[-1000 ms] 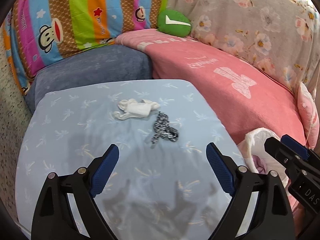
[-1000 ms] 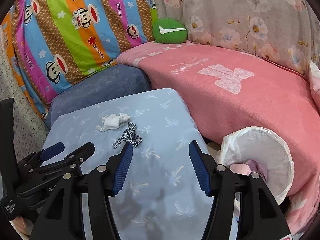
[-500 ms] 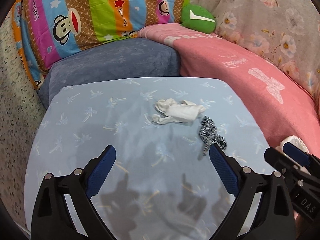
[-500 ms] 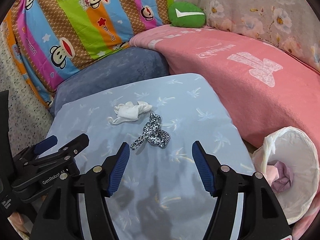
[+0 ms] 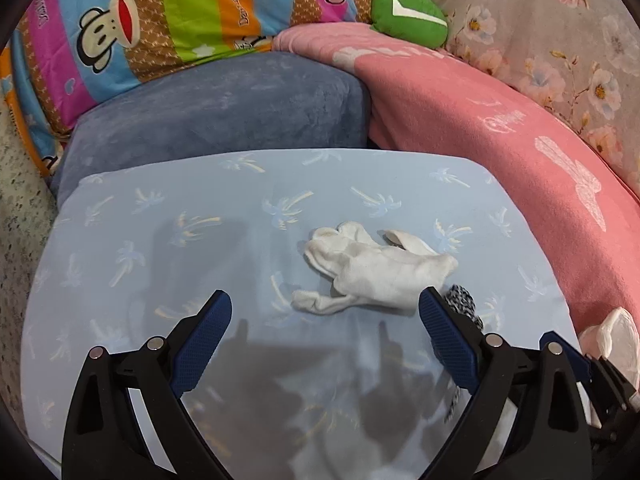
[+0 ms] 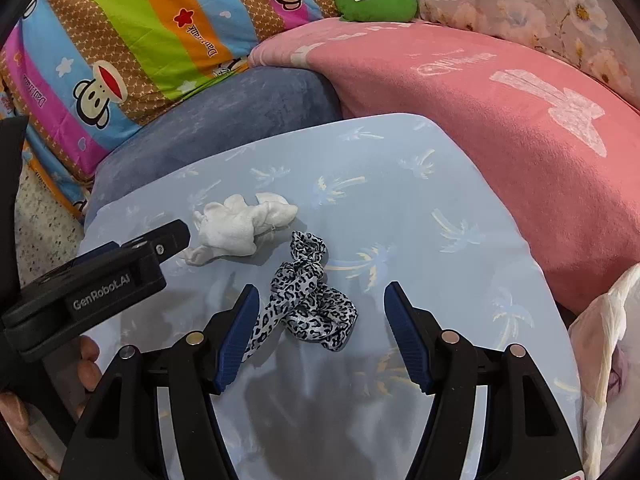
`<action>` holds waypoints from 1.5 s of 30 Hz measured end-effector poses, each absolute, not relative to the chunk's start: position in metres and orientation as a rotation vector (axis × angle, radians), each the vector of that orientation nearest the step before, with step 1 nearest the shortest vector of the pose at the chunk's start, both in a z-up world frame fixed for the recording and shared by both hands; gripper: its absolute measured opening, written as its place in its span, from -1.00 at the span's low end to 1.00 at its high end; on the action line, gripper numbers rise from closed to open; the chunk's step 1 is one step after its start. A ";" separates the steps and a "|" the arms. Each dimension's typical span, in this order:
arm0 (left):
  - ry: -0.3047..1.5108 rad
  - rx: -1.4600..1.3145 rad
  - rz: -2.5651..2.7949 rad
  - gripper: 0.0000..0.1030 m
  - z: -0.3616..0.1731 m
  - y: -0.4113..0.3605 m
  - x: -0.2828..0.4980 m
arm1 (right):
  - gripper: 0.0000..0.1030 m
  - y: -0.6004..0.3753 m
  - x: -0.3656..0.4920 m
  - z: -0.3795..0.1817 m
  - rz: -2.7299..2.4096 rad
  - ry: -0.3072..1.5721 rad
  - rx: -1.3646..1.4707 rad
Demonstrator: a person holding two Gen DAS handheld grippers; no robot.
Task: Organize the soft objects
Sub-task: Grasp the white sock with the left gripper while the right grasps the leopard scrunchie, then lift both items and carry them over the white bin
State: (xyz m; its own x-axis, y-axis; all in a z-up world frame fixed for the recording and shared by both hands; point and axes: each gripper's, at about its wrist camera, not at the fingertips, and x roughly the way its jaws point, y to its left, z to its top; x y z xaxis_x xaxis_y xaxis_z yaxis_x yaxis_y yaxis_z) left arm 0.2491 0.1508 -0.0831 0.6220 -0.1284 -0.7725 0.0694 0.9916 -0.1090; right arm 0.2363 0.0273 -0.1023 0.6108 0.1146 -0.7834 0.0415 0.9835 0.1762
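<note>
A crumpled white sock (image 5: 372,268) (image 6: 240,228) lies on the light blue palm-print table cover (image 5: 160,240) (image 6: 420,208). Just right of it lies a black-and-white leopard-print hair tie (image 6: 308,300), only partly seen in the left wrist view (image 5: 462,300) behind a finger. My left gripper (image 5: 324,324) is open, close in front of the sock. My right gripper (image 6: 320,320) is open, with the hair tie lying between its blue fingertips. The left gripper's body (image 6: 100,284) shows at the left of the right wrist view, a hand below it.
A white-lined bin (image 6: 600,360) (image 5: 616,340) stands at the table's right edge. Behind the table are a blue-grey cushion (image 5: 220,108), a pink blanket (image 6: 480,120), a striped monkey-print pillow (image 5: 160,20) and a green round cushion (image 6: 374,0).
Both grippers moved forward and down toward the table. The sock and the hair tie now sit much nearer the fingertips. Both grippers stay open.
</note>
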 end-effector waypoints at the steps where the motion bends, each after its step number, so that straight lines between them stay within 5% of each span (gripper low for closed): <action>1: 0.898 -0.072 -0.118 0.76 -0.085 0.148 0.253 | 0.23 0.028 0.240 -0.106 0.047 0.919 0.183; 9: 0.947 -0.094 -0.152 0.74 -0.111 0.133 0.282 | 0.24 0.041 0.262 -0.132 0.085 0.957 0.154; 13: 0.970 -0.149 -0.185 0.29 -0.117 0.138 0.285 | 0.08 0.045 0.262 -0.140 0.060 0.947 0.105; 17: 0.971 -0.149 -0.213 -0.36 -0.116 0.137 0.278 | -0.43 0.046 0.258 -0.141 0.032 0.931 0.056; 21: 0.975 -0.146 -0.219 -0.70 -0.114 0.136 0.264 | -0.85 0.033 0.249 -0.140 0.032 0.948 0.117; 45: 0.862 -0.084 -0.292 -0.73 -0.031 0.088 0.137 | -0.90 -0.055 0.094 -0.022 -0.038 0.770 0.264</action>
